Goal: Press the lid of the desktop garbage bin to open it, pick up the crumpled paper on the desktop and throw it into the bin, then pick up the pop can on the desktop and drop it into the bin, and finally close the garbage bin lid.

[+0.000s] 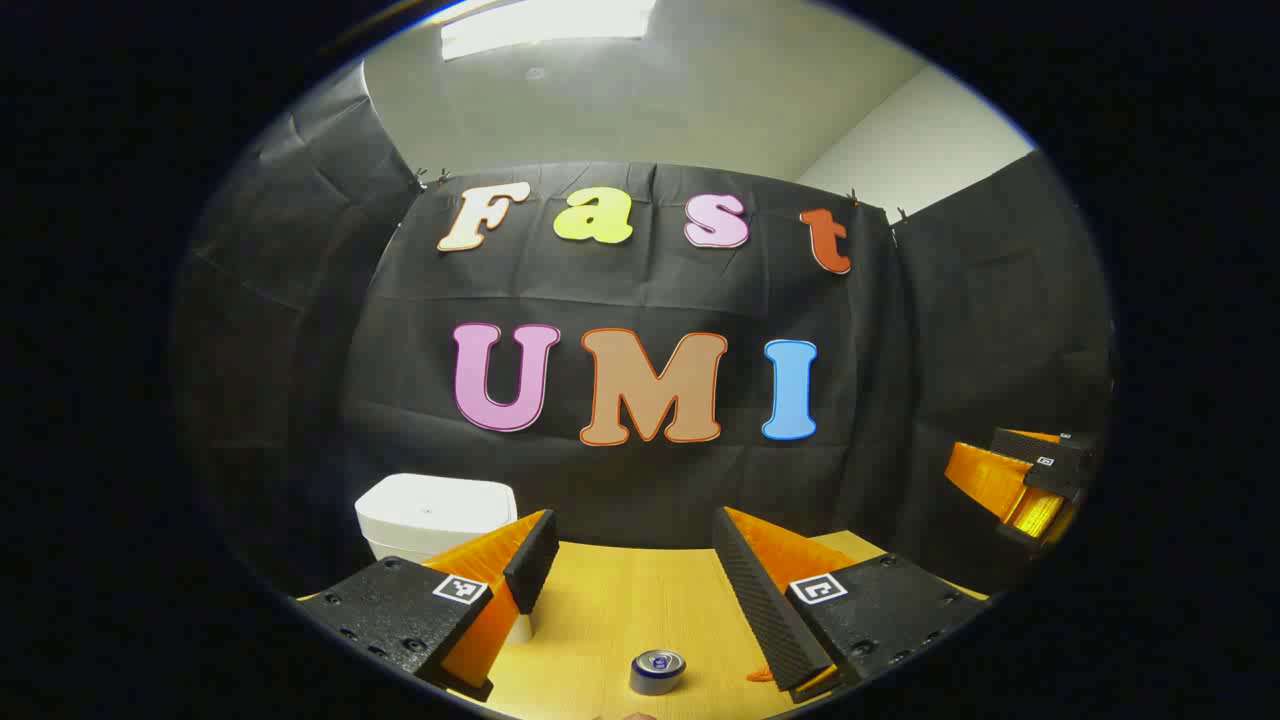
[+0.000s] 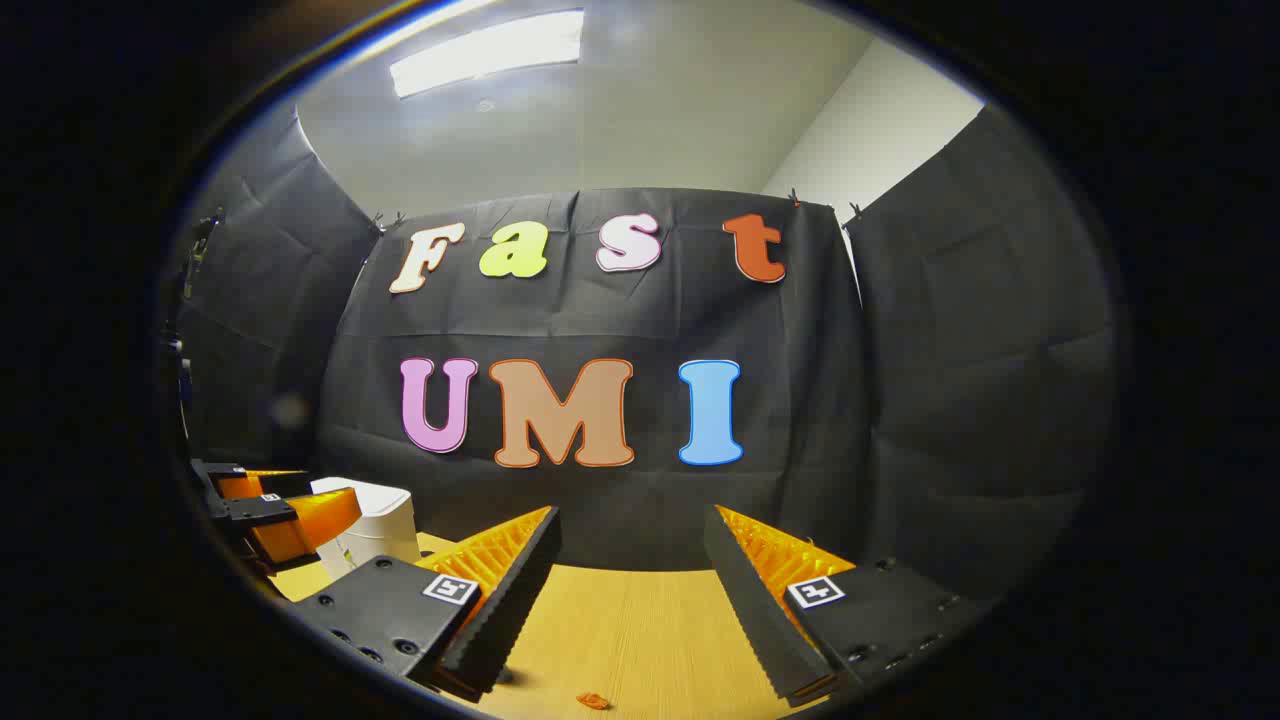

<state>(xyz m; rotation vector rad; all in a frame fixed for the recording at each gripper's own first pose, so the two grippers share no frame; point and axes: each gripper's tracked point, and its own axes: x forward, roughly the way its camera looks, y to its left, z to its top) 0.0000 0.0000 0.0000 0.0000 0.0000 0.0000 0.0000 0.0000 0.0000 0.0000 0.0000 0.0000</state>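
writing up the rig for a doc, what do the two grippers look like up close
Both look alike. The left gripper has two wedge-shaped jaws with ribbed inner faces, each on a dark block with screw holes and a small square black-and-white marker. The right gripper has the same build, with a marker on each block. Orange ridged plastic backs the jaws. Seen from the side, each gripper's body is orange with dark parts on top.

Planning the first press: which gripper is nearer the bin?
Left. The left gripper hangs open just right of the white bin; the right gripper, also open, sits farther right, with the left one between it and the bin.
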